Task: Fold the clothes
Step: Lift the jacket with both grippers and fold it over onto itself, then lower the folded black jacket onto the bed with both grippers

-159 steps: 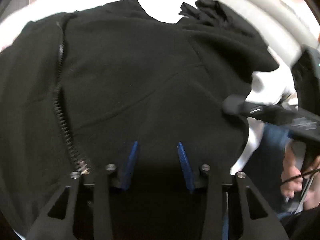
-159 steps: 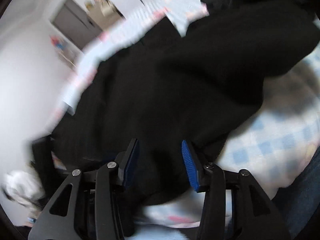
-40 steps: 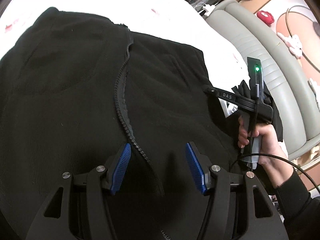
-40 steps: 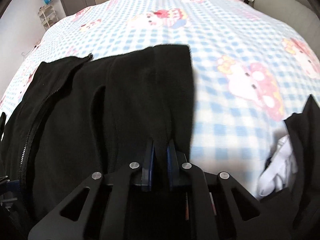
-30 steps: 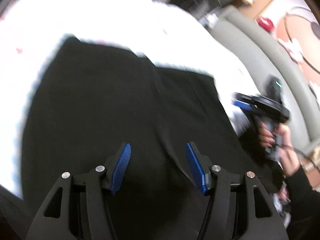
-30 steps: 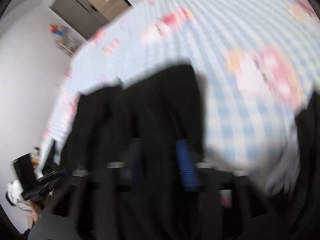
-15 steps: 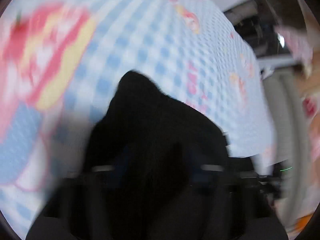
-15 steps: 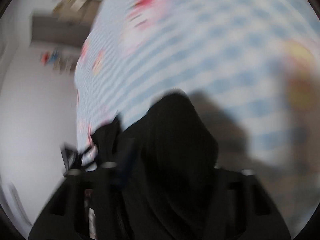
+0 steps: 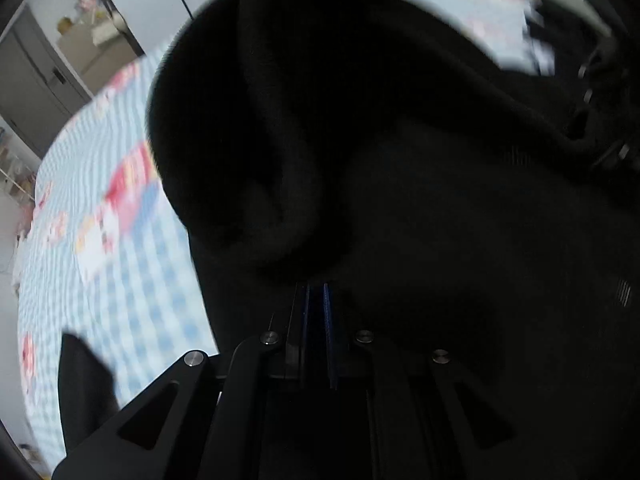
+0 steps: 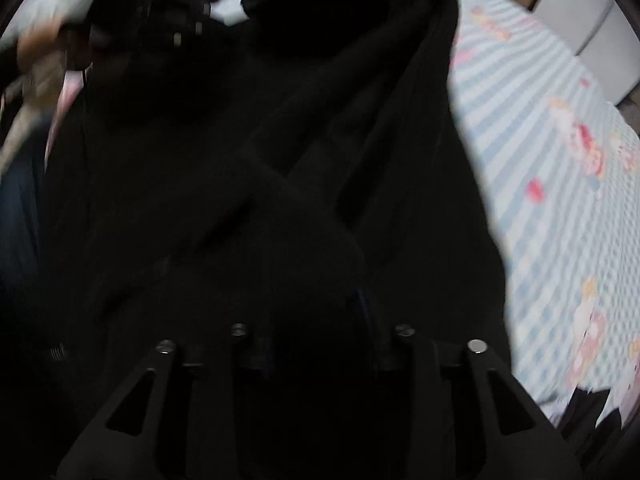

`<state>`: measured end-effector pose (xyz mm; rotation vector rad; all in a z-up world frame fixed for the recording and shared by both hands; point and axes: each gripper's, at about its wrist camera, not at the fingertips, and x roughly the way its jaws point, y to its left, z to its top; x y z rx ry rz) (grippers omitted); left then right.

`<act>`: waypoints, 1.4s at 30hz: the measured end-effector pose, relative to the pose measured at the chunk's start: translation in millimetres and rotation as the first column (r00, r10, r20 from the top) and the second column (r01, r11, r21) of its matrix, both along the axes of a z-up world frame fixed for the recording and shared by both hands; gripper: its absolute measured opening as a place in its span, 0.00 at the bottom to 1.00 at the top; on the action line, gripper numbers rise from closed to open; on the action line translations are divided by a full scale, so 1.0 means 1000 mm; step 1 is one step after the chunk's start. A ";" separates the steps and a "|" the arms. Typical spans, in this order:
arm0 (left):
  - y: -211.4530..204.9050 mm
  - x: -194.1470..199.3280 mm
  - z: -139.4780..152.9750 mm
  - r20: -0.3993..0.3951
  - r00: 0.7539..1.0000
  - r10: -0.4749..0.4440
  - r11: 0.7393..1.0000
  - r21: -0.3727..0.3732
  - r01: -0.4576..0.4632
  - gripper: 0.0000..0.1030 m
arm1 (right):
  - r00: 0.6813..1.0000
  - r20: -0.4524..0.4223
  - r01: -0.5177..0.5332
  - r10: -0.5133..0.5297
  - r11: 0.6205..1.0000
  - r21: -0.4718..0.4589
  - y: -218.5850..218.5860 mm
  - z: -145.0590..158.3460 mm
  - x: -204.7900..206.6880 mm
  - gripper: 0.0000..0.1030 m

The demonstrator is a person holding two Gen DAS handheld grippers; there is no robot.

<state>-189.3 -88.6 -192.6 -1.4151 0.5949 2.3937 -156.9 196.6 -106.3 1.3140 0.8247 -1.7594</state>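
A black fleece zip jacket [image 9: 400, 160] fills most of the left wrist view, bunched in thick folds over the blue checked bedsheet [image 9: 132, 280]. My left gripper [image 9: 316, 304] is shut on a fold of the jacket, its blue pads almost together. In the right wrist view the jacket [image 10: 260, 180] also covers most of the frame and drapes over my right gripper [image 10: 312, 320]. Its fingers stand apart, with one blue pad [image 10: 364, 304] showing and fabric lying between them. The other gripper and a hand [image 10: 36, 52] show blurred at upper left.
The sheet with cartoon prints [image 10: 560, 200] lies bare to the right of the jacket. A grey sofa [image 10: 588, 20] is at the far right. Grey cabinets [image 9: 36, 72] stand beyond the bed. Another dark garment [image 9: 84, 380] lies at lower left.
Both grippers have moved from the jacket's far edge and the views have swung round. My left gripper has shut on the jacket. My right gripper, shut on it 1.3 s ago, is now open.
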 end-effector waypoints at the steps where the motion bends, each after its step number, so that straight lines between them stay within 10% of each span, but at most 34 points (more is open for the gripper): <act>1: -0.008 0.005 0.000 0.004 1.000 0.020 1.000 0.009 -0.020 0.10 | 1.000 0.023 0.016 -0.016 1.000 -0.013 0.004 0.000 0.004 0.39; 5: -0.042 0.020 0.022 -0.041 0.993 0.115 0.980 0.168 -0.107 0.18 | 0.979 0.127 0.180 -0.159 0.968 -0.176 0.035 0.033 0.007 0.47; 7: -0.057 0.022 0.033 -0.089 0.980 0.179 0.955 0.255 -0.151 0.62 | 0.964 0.117 0.263 -0.240 0.926 -0.269 0.050 0.055 0.005 0.66; 8: -0.063 0.021 0.037 -0.114 0.970 0.216 0.941 0.289 -0.175 0.68 | 0.951 0.117 0.309 -0.287 0.894 -0.324 0.057 0.065 0.002 0.71; 11: -0.082 0.000 0.034 -0.096 0.933 0.346 0.877 0.387 -0.285 0.69 | 0.893 0.129 0.442 -0.431 0.785 -0.435 0.060 0.072 -0.035 0.78; 15: -0.099 -0.037 0.013 0.055 0.904 0.423 0.738 0.558 -0.379 0.68 | 0.789 0.354 0.613 -0.502 0.686 -0.392 0.052 0.020 -0.090 0.75; 17: -0.099 -0.055 -0.001 0.129 0.898 0.422 0.696 0.589 -0.411 0.65 | 0.807 0.406 0.576 -0.429 0.725 -0.379 0.043 -0.001 -0.094 0.70; 19: -0.090 -0.068 -0.011 0.180 0.893 0.412 0.700 0.565 -0.437 0.18 | 0.835 0.407 0.501 -0.371 0.819 -0.281 0.023 -0.023 -0.093 0.57; 20: -0.082 -0.072 -0.013 0.199 0.895 0.400 0.725 0.528 -0.441 0.12 | 0.850 0.385 0.464 -0.358 0.855 -0.231 0.014 -0.028 -0.091 0.51; 22: -0.081 -0.086 -0.011 0.227 0.894 0.387 0.748 0.490 -0.448 0.09 | 0.928 0.257 0.308 -0.270 0.944 -0.121 -0.005 -0.019 -0.077 0.12; 28: -0.101 -0.174 0.050 0.232 0.858 0.458 0.702 0.498 -0.509 0.06 | 0.969 -0.073 0.244 -0.238 0.964 0.101 0.012 0.054 -0.136 0.08; 31: -0.113 -0.240 0.068 0.234 0.807 0.543 0.629 0.524 -0.575 0.18 | 0.844 -0.353 0.465 -0.404 0.879 0.106 0.034 0.080 -0.235 0.16; 33: -0.118 -0.261 0.070 0.238 0.789 0.567 0.580 0.566 -0.587 0.30 | 0.699 -0.352 0.630 -0.622 0.769 -0.110 0.066 0.104 -0.286 0.37; 36: -0.099 -0.277 0.058 0.192 0.824 0.534 0.635 0.551 -0.541 0.51 | 0.536 -0.157 0.755 -0.829 0.555 -0.350 0.110 0.119 -0.318 0.47; 38: -0.087 -0.286 0.049 0.186 0.849 0.495 0.697 0.499 -0.515 0.61 | 0.524 -0.014 0.790 -0.852 0.492 -0.366 0.125 0.107 -0.323 0.52; 42: -0.086 -0.309 0.037 0.250 0.828 0.502 0.727 0.397 -0.561 0.61 | 0.668 0.055 0.725 -0.743 0.631 -0.275 0.112 0.068 -0.309 0.53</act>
